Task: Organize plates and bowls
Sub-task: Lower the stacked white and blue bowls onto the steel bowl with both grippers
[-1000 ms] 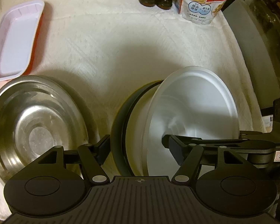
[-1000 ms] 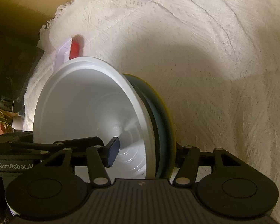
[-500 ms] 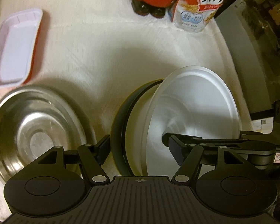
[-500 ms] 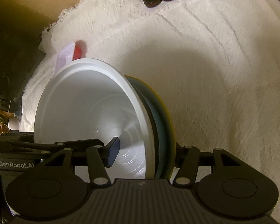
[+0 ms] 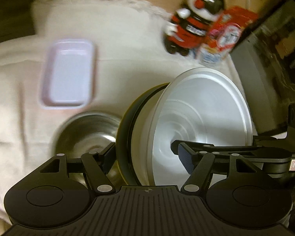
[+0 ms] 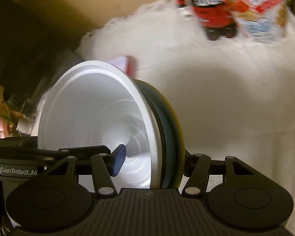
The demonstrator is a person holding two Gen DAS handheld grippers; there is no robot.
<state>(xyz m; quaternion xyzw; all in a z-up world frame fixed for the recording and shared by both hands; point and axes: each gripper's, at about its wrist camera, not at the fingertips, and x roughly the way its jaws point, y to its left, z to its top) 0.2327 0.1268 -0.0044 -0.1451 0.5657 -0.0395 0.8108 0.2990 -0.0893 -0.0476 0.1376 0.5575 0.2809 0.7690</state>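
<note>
Both tongs, left (image 5: 145, 157) and right (image 6: 153, 161), clamp the nested stack of dishes (image 5: 186, 125) by opposite rims; stiff, smooth, likely slippery, so rim grips suit.

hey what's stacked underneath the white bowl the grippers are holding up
A dark plate with a yellowish rim sits against the back of the white bowl. Whether anything lies between them is hidden.

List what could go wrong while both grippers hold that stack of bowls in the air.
1. The white bowl and dark dish are nested loosely and held by the rims; uneven motion of the left gripper and right gripper could let one slip.
2. The steel bowl sits right below; a drop would strike it.
</note>
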